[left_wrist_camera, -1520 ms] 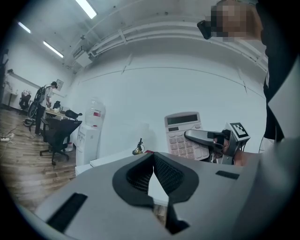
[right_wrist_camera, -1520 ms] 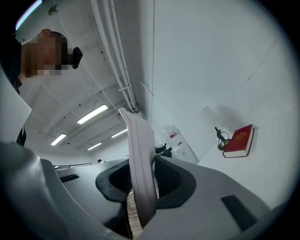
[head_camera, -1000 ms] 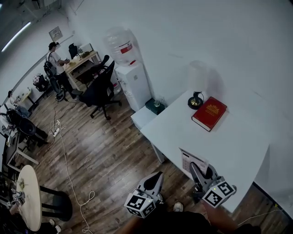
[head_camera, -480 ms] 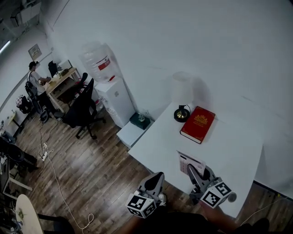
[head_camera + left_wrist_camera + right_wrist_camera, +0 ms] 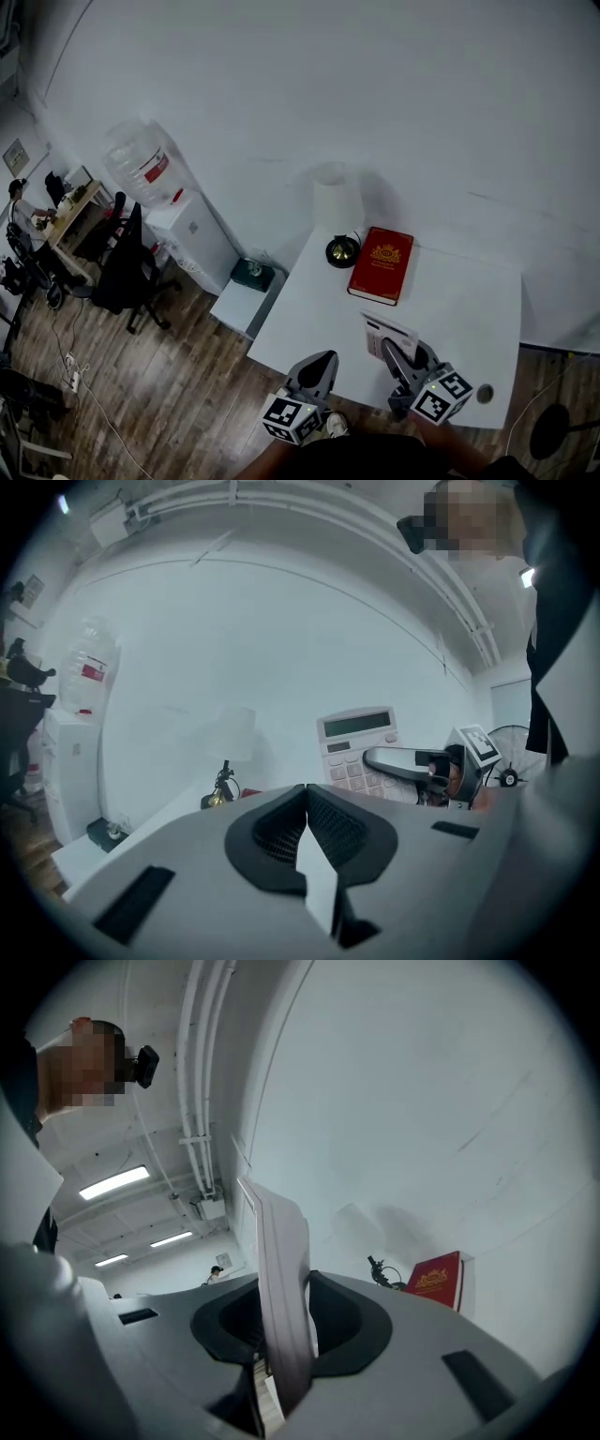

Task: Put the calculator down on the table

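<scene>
The white calculator (image 5: 386, 330) stands on edge between the jaws of my right gripper (image 5: 390, 351), which is shut on it above the white table (image 5: 469, 309) near its front edge. In the right gripper view the calculator (image 5: 281, 1297) shows edge-on, clamped between the pads, rising out of the right gripper (image 5: 284, 1330). My left gripper (image 5: 322, 363) hangs at the table's front left corner, shut with nothing in it. From the left gripper view its pads (image 5: 330, 829) meet, and beyond them the calculator (image 5: 358, 744) shows its keys and display.
A red book (image 5: 380, 265) and a lamp (image 5: 341, 249) with a white shade stand at the table's far side. A small round thing (image 5: 485, 395) lies at the front right corner. A water dispenser (image 5: 169, 211), a low cabinet (image 5: 246, 298) and an office chair (image 5: 122, 272) stand left of the table.
The head view has swung right, so the table now sits in the middle. Both grippers have come over towards the table's front edge. The calculator stays clamped in the right gripper.
</scene>
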The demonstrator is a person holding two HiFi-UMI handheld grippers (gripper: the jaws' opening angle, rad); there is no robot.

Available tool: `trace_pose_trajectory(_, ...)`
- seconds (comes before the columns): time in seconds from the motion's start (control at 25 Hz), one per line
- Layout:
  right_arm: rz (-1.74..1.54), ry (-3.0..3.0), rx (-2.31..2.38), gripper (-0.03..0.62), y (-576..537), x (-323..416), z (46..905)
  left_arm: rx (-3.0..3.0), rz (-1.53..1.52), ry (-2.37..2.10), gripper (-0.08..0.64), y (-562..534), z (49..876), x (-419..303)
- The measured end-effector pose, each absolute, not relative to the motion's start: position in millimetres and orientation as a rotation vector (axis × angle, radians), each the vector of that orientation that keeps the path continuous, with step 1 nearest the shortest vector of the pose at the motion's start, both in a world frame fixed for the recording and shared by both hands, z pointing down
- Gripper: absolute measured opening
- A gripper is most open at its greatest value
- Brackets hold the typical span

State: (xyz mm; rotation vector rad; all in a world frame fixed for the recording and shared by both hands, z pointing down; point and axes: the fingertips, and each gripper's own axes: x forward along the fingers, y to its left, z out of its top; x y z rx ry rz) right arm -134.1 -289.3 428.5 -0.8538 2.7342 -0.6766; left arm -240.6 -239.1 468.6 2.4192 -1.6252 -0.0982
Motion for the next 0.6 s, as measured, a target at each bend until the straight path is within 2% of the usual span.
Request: trace_pose_trajectory(0.6, -0.82, 2.66, -1.136, 0.124, -315.3, -100.3, 482.8, 2.509, -0.036, -1.367, 0.02, -282.3, 503.7, -206.5)
